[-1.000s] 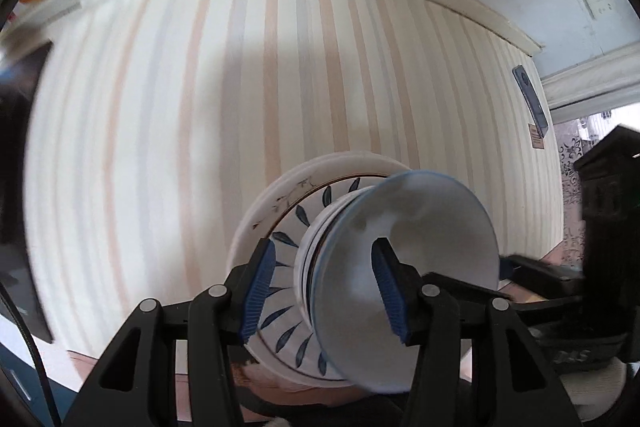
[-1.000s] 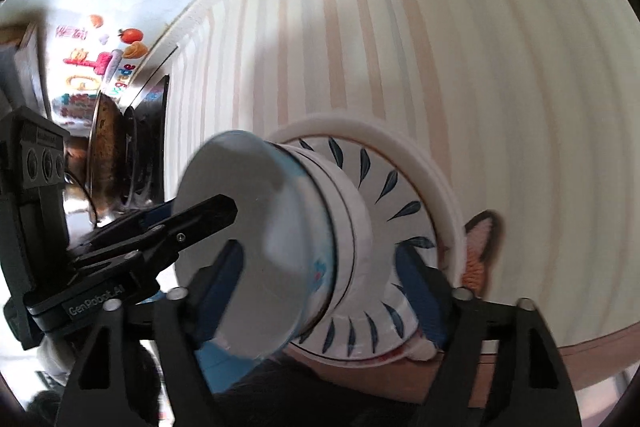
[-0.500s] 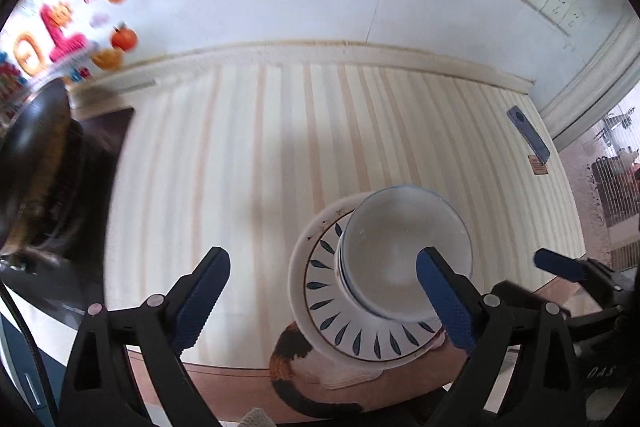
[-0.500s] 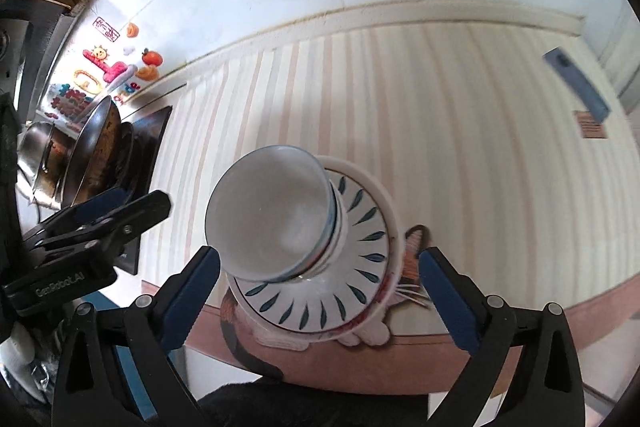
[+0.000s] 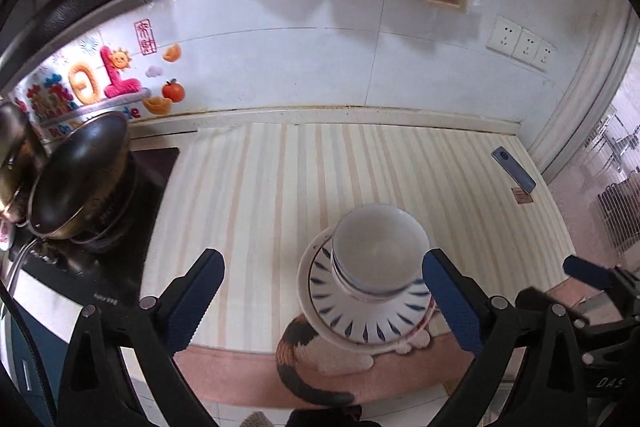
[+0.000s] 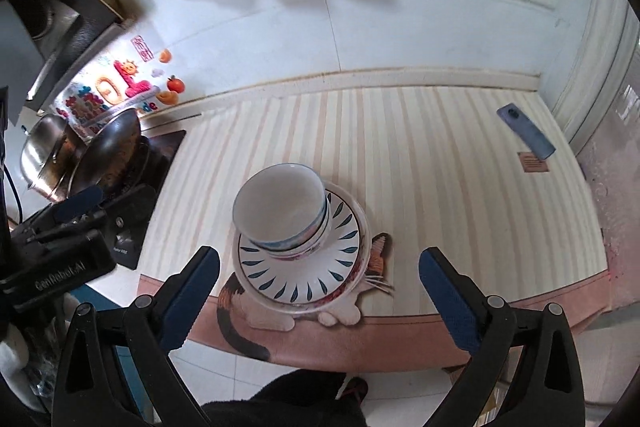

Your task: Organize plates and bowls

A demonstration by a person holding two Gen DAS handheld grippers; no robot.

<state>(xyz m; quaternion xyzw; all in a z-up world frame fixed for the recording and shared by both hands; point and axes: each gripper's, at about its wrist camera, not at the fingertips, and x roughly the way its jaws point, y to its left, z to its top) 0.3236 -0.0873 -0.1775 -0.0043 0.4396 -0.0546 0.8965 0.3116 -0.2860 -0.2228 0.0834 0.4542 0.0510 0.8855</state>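
Bowls (image 6: 282,211) are sitting nested on the leaf-patterned plate (image 6: 340,247), near the front edge of the striped mat (image 6: 420,167), now free of both tools. The left gripper (image 5: 324,301) and right gripper (image 6: 320,289) are pulling back, spread wide and empty, where 1 second ago the left was pinching the top bowl. The stack is looking finished.

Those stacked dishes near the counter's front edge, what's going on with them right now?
Nothing holds them. White ceramic bowls sit nested on a white plate with blue leaf marks, which rests on other plates on the striped counter mat. The left gripper and right gripper both hang open above the stack, empty.
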